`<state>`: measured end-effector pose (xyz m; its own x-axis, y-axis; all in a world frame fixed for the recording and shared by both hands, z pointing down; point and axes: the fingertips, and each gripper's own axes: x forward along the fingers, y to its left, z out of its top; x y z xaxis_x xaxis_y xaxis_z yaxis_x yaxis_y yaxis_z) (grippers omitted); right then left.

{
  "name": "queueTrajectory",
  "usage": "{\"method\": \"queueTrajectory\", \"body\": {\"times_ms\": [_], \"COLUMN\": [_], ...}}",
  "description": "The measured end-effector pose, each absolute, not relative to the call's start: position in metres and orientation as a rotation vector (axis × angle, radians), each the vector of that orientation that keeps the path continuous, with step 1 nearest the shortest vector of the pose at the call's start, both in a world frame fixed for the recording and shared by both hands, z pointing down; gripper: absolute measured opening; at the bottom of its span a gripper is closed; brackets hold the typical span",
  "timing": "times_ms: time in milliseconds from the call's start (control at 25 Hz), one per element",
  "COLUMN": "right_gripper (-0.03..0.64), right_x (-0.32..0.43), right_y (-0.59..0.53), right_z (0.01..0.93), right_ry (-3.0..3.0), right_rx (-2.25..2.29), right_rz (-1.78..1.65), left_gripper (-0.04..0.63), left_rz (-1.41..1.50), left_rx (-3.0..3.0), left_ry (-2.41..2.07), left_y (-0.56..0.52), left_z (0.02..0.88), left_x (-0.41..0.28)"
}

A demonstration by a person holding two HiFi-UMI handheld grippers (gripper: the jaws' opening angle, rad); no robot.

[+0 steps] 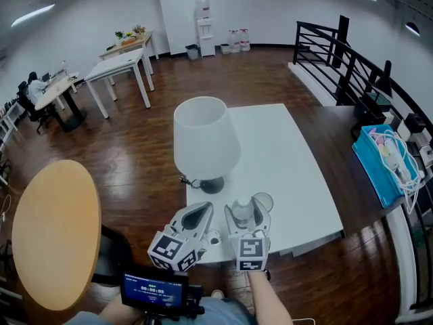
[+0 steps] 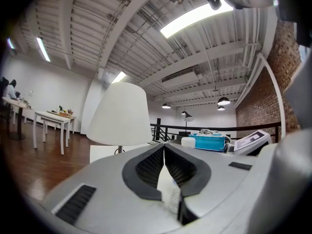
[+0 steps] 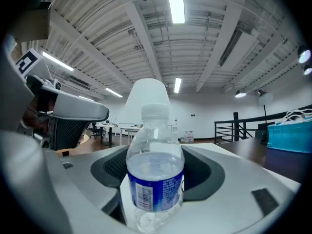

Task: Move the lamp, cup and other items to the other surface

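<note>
A white-shaded lamp [image 1: 205, 137] stands on the white table [image 1: 291, 147], its cord trailing at its base. A clear glass cup [image 1: 262, 200] sits near the front edge. Beside it stands a clear water bottle [image 1: 242, 212] with a blue label and white cap. My right gripper [image 1: 249, 210] is closed around it. In the right gripper view the bottle [image 3: 155, 174] stands upright between the dark pads, which lie against its sides, with the lamp [image 3: 148, 94] behind it. My left gripper [image 1: 201, 212] hovers at the front edge, left of the bottle. Its jaw tips meet [image 2: 164, 147], holding nothing, and point toward the lamp [image 2: 119, 113].
A round wooden table [image 1: 54, 229] stands to the left across a strip of wood floor. A dark surface on the right carries a blue bin of cables [image 1: 382, 161], with a black railing [image 1: 338, 53] behind. White desks [image 1: 125, 63] stand far back left.
</note>
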<state>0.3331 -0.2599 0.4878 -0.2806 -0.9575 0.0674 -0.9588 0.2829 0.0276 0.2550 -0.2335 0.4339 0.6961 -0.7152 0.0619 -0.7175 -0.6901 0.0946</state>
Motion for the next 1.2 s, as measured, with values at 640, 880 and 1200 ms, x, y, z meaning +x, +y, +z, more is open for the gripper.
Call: {"method": "queueTrajectory", "body": {"times_ms": [640, 880, 1200], "right_gripper": [0.299, 0.299, 0.299], "right_x": [0.308, 0.266, 0.191], "right_y": [-0.252, -0.247, -0.24], "right_z": [0.454, 0.415, 0.38], "right_ry": [-2.482, -2.545, -2.661], "right_rx": [1.812, 1.758, 1.639], "right_rz": [-0.016, -0.093, -0.163], "left_gripper": [0.011, 0.008, 0.008], "left_rz": [0.034, 0.021, 0.007], "left_rx": [2.785, 2.811, 2.766], "left_ry": [-1.221, -1.286, -1.432], "left_y": [-0.23, -0.232, -0.222], "left_z": [0.422, 0.409, 0.393], "left_x": [0.224, 0.184, 0.114]}}
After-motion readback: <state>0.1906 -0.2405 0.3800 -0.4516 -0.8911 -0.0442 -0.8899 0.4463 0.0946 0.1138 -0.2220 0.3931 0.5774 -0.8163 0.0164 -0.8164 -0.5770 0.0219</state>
